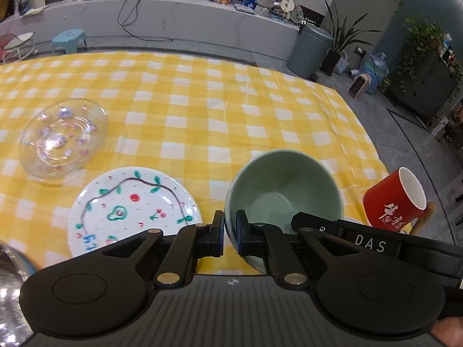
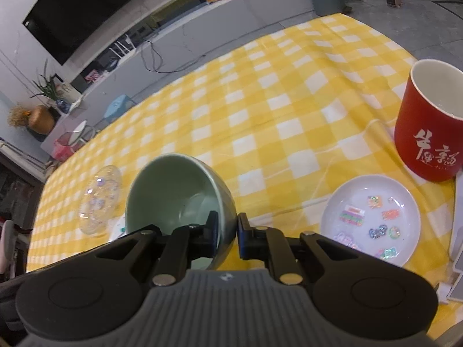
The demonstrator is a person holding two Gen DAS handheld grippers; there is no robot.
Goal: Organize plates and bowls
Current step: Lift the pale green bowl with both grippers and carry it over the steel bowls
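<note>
A pale green bowl (image 1: 285,186) is gripped by both grippers at once. My left gripper (image 1: 230,235) is shut on its left rim wall. My right gripper (image 2: 227,235) is shut on its right rim wall (image 2: 176,190); its black body shows in the left wrist view (image 1: 373,243). A white plate painted with fruit and vines (image 1: 131,211) lies left of the bowl. A clear glass dish with purple flecks (image 1: 62,138) lies further left, also in the right wrist view (image 2: 99,201). A white plate with stickers (image 2: 371,218) lies right of the bowl.
A red mug with white characters (image 2: 428,127) stands at the right, also in the left wrist view (image 1: 395,202). A yellow checked tablecloth (image 1: 202,110) covers the table. A shiny metal object (image 1: 11,292) is at the lower left. A white object (image 2: 458,248) lies at the right edge.
</note>
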